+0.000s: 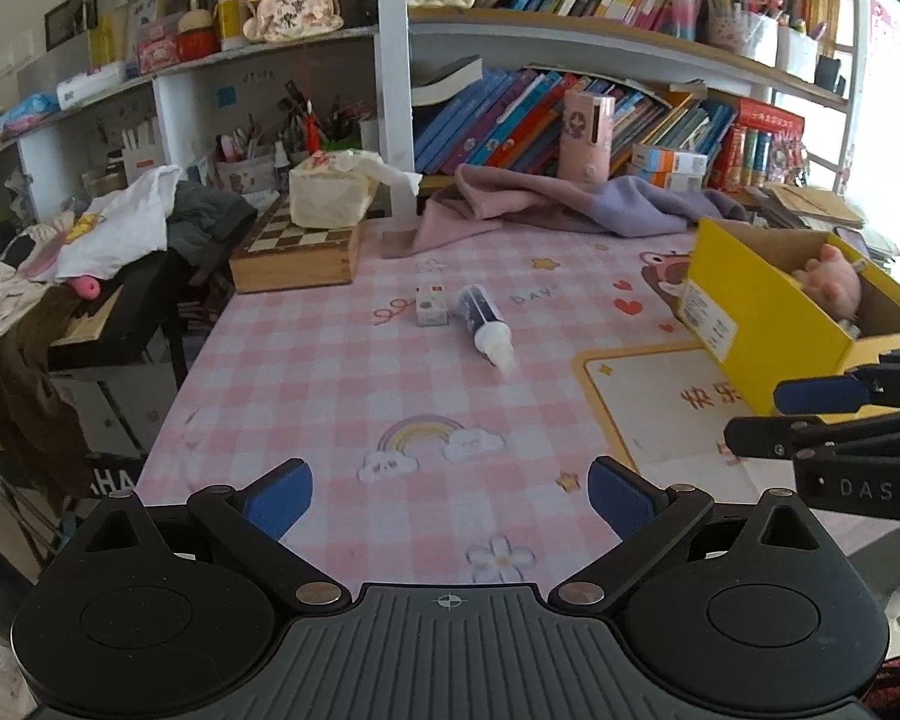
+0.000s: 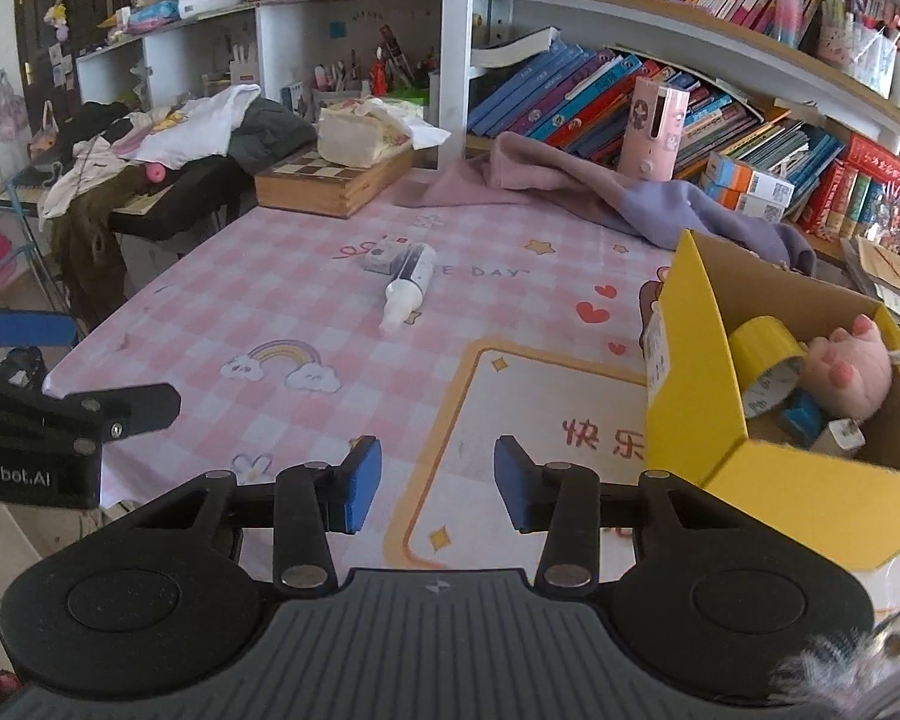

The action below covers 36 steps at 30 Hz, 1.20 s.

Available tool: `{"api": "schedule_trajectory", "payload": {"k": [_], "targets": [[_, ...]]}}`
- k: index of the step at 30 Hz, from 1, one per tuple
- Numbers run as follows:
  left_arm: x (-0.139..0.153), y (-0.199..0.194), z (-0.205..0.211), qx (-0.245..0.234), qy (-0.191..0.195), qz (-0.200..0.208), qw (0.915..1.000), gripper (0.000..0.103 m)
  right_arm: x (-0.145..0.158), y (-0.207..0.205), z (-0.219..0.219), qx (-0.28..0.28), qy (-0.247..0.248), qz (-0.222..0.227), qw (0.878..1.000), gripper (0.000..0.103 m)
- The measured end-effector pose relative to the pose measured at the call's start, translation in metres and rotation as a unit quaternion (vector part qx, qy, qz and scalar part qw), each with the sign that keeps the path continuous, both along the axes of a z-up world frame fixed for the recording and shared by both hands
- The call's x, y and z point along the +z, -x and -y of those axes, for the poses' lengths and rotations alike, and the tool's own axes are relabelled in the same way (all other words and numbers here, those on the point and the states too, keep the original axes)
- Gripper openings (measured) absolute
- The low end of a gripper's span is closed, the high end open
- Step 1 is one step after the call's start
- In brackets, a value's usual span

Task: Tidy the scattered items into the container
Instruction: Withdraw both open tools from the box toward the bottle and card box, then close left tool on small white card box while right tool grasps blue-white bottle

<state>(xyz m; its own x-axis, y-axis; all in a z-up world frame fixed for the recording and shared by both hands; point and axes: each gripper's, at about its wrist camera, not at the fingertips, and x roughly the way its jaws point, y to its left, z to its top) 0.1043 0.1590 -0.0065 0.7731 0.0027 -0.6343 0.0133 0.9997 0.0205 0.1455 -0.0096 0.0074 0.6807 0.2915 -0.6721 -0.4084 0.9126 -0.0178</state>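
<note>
A dark tube with a white cap (image 1: 485, 324) (image 2: 409, 285) lies on the pink checked tablecloth, with a small white box (image 1: 431, 306) (image 2: 381, 258) beside it. A yellow cardboard box (image 1: 762, 324) (image 2: 720, 408) stands at the right, holding a pink plush toy (image 2: 852, 363), a yellow tape roll (image 2: 765, 360) and small items. My left gripper (image 1: 450, 498) is open and empty, low over the cloth, well short of the tube. My right gripper (image 2: 438, 486) is open and empty, left of the box's near corner.
A wooden chess box (image 1: 297, 258) with a tissue pack (image 1: 330, 195) on it stands at the back left. A pink and purple cloth (image 1: 570, 207) lies along the back under the bookshelves. A chair piled with clothes (image 1: 90, 252) stands off the table's left edge.
</note>
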Motion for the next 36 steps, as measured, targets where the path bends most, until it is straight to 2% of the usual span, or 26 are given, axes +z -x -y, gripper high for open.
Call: {"api": "schedule_trajectory", "payload": {"k": [5, 15, 19, 26, 28, 32, 36], "targets": [[-0.002, -0.043, -0.007, 0.001, -0.003, -0.008, 1.0000, 0.100, -0.007, -0.035, -0.008, 0.011, 0.002, -0.012, 1.000, 0.039], [0.004, -0.127, -0.016, 0.006, -0.045, -0.009, 0.9989, 0.100, -0.024, -0.109, -0.048, 0.057, -0.008, -0.013, 0.998, 0.041], [0.003, -0.153, -0.022, 0.010, -0.054, -0.015, 0.9984, 0.100, -0.034, -0.143, -0.067, 0.054, -0.028, -0.018, 0.998, 0.043], [-0.010, -0.195, -0.029, 0.015, -0.054, -0.034, 0.9979, 0.100, -0.066, -0.197, -0.104, 0.039, -0.010, -0.028, 0.999, 0.042], [-0.015, -0.207, -0.028, 0.014, -0.053, -0.041, 0.9977, 0.100, -0.075, -0.208, -0.109, 0.031, -0.005, -0.032, 0.999, 0.039], [-0.027, -0.232, -0.028, 0.005, -0.037, -0.051, 0.9980, 0.100, -0.086, -0.221, -0.103, 0.023, -0.009, -0.040, 0.999, 0.031], [-0.044, -0.259, -0.027, 0.001, -0.017, -0.064, 0.9978, 0.096, -0.084, -0.223, -0.073, -0.009, 0.008, -0.044, 0.999, 0.031]]}}
